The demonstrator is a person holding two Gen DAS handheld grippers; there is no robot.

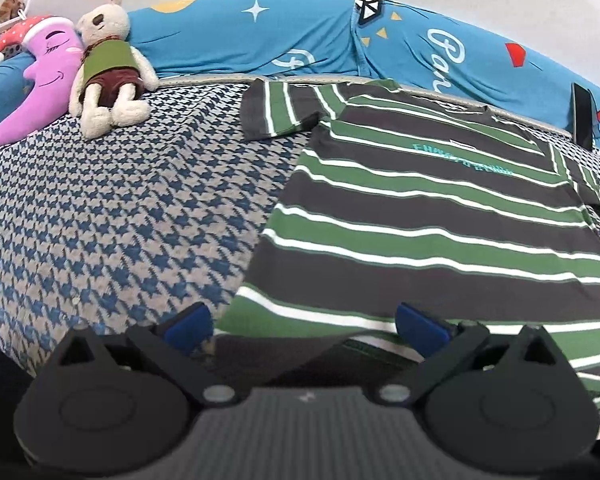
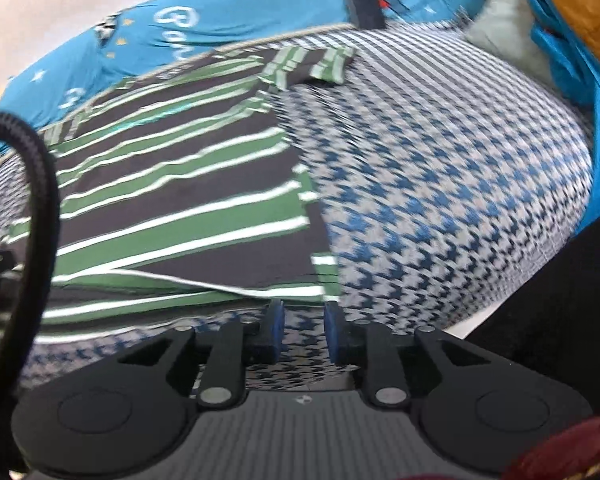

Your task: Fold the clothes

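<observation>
Striped T-shirt (image 1: 428,216) lies spread flat on the houndstooth bed cover (image 1: 120,208), chest side up with teal lettering showing, collar toward the far edge, hem toward the cameras. Both short sleeves stick out to the sides; body is in one layer, no fold line across it. Near hem edge looks a bit rucked and lifted in the right wrist view, motion blur there so detail is soft. So as it lies: unfolded, laid out for folding; sleeves, sides and the lengthwise fold are all open.

Left gripper (image 1: 304,330) sits low at the hem's left corner, jaws spread wide, blue pads either side of the cloth edge, nothing pinched. Right gripper (image 2: 302,330) is just short of the hem's right corner, jaws parted only a narrow gap, bed cover visible between the pads, holding nothing. Black cable (image 2: 40,184) loops across the left of that view.

Around it: blue printed bedding (image 1: 300,36) rolled along the wall, plush rabbit (image 1: 106,60) and purple moon plush (image 1: 40,76) well apart to the left, dark phone-like slab (image 1: 582,114) propped by the far right sleeve.
</observation>
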